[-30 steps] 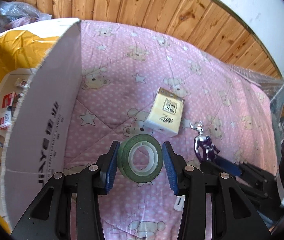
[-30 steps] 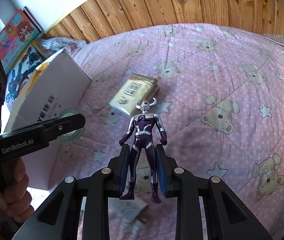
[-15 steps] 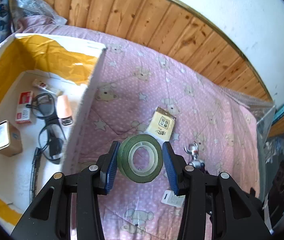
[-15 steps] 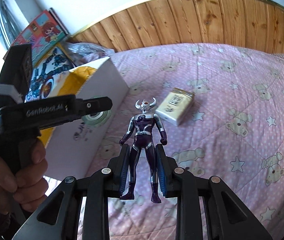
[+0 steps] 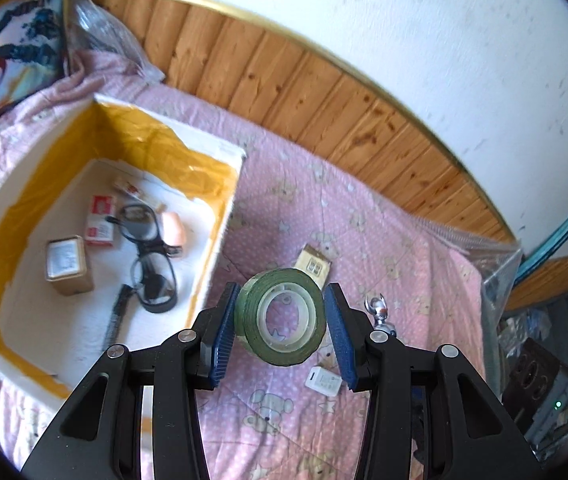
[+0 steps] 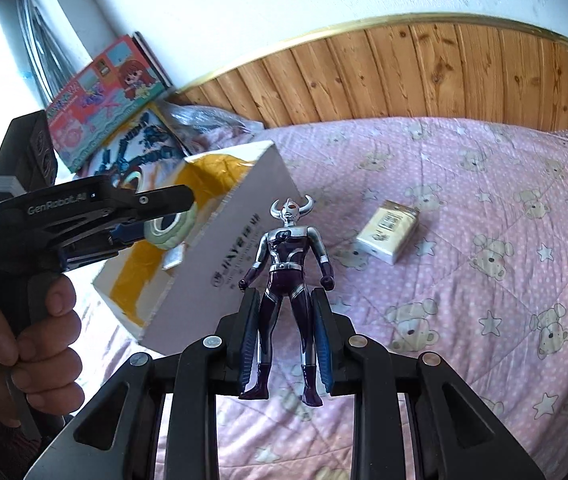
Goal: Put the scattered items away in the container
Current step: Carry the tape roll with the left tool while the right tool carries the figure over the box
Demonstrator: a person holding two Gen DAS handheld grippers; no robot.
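Note:
My left gripper (image 5: 281, 316) is shut on a green tape roll (image 5: 280, 316) and holds it in the air beside the right wall of the open white box (image 5: 220, 236) with yellow lining. The box holds glasses (image 5: 146, 256), small cartons and a comb. My right gripper (image 6: 284, 336) is shut on the legs of a purple and silver toy figure (image 6: 286, 264), held upright above the pink bedspread. In the right wrist view the left gripper (image 6: 152, 216) with the tape roll (image 6: 172, 228) hangs over the box (image 6: 240, 248).
A yellow tissue pack (image 6: 388, 232) lies on the bedspread, also in the left wrist view (image 5: 315, 264). A small white charger (image 5: 323, 380) lies near my left fingers. Wood panelling runs behind the bed. Picture boxes (image 6: 112, 92) lean at the back left.
Both grippers rose. The left one moved up with the tape roll, so the inside of the box came into view. The right one lifted the figure higher.

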